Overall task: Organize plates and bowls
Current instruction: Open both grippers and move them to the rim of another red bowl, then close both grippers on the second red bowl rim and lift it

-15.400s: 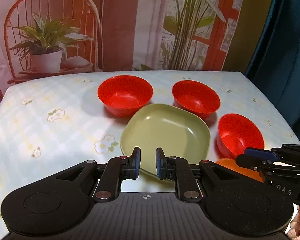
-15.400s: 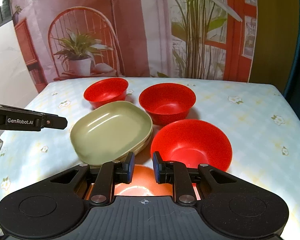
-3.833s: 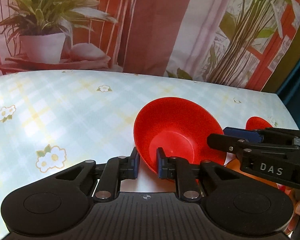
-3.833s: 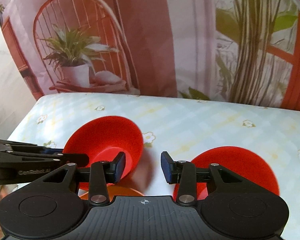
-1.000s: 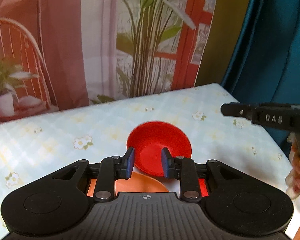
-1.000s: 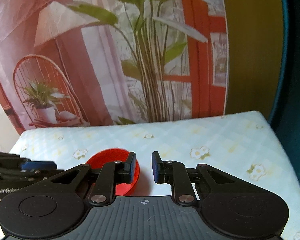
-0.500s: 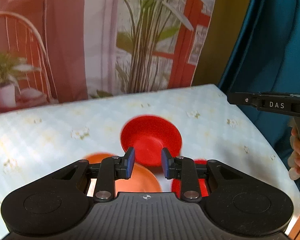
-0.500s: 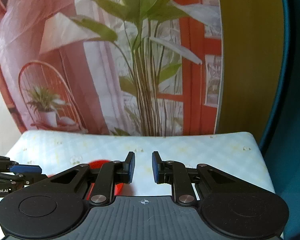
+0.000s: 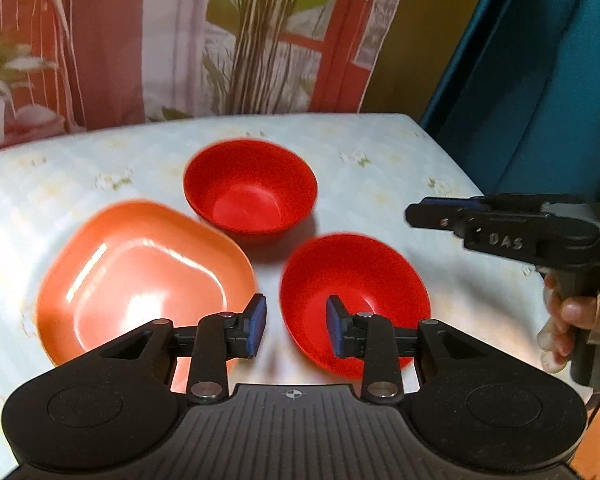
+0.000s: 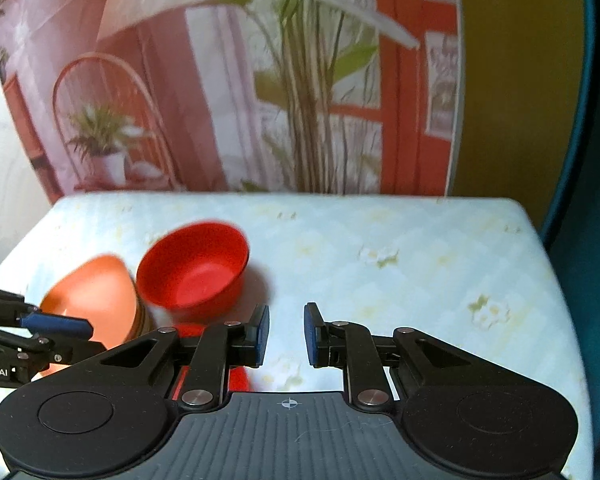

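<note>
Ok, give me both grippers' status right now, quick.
Left gripper: open, holding nothing, jaws straddling the near rim of the near red bowl.
Right gripper: open, empty, above bare tablecloth.

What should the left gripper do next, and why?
Probably ease forward and close on the near bowl's rim: the left gripper is open, its right finger over the bowl and its left outside. It could then nest into the far bowl.

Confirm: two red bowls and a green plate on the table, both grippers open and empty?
Not quite: the plate is orange, not green, as the left wrist view shows. Two red bowls sit beside it; left gripper and right gripper are open and empty.
</note>
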`<action>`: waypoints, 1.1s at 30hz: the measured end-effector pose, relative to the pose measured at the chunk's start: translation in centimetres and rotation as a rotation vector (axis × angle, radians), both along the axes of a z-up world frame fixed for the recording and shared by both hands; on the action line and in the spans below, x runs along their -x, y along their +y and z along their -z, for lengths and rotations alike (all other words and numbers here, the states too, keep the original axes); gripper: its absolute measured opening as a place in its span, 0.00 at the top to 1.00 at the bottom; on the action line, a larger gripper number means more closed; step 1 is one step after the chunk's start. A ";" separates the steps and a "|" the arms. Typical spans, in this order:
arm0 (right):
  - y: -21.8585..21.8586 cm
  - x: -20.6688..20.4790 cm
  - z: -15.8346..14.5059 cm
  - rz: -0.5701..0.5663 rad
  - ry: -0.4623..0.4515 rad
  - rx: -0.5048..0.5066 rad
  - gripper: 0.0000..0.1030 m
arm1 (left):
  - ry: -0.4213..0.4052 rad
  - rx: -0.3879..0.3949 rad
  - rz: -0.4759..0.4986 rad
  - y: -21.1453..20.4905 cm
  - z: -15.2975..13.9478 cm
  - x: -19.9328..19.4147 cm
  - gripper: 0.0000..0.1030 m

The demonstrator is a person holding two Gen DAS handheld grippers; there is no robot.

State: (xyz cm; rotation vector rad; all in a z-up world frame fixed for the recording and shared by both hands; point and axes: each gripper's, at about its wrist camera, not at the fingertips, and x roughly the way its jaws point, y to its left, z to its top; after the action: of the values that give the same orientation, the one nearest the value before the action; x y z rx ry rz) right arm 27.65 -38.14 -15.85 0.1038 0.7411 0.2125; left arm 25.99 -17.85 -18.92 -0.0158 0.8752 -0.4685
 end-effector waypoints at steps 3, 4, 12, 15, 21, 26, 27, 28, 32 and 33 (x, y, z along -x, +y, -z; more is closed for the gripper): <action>0.6 0.6 0.9 -0.024 0.021 0.002 0.83 | 0.024 0.010 -0.014 -0.2 0.8 0.6 0.67; 0.8 0.8 1.1 -0.032 0.026 0.005 0.83 | 0.028 0.012 -0.017 -0.3 1.0 0.8 0.67; 1.4 1.7 2.4 -0.070 0.063 0.015 0.83 | 0.068 0.007 -0.008 -1.1 2.5 1.1 0.67; 1.6 2.0 2.9 -0.073 0.080 0.015 0.83 | 0.075 0.012 -0.001 -1.2 2.9 0.9 0.68; 2.4 2.4 3.1 -0.101 0.092 0.033 0.86 | 0.069 0.027 0.012 -1.4 2.9 0.3 0.79; 2.5 2.3 3.1 -0.093 0.093 0.043 0.91 | 0.065 0.034 0.014 -1.3 2.8 0.5 0.80; 2.5 2.3 3.2 -0.094 0.091 0.045 0.91 | 0.061 0.038 0.016 -1.2 2.7 0.5 0.80; 2.5 2.3 3.1 -0.092 0.089 0.048 0.91 | 0.056 0.042 0.017 -1.1 2.4 0.6 0.80; 2.3 2.1 2.3 -0.081 0.065 0.047 0.91 | 0.018 0.044 0.031 -0.9 1.2 0.5 0.80; 2.3 2.1 2.1 -0.079 0.057 0.049 0.91 | 0.006 0.039 0.037 -0.9 0.9 0.4 0.80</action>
State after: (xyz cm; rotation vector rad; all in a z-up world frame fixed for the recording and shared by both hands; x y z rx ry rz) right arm 25.54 -35.88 -17.92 0.0346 0.8072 0.2671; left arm 25.60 -18.79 -19.82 -0.0366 0.8736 -0.5201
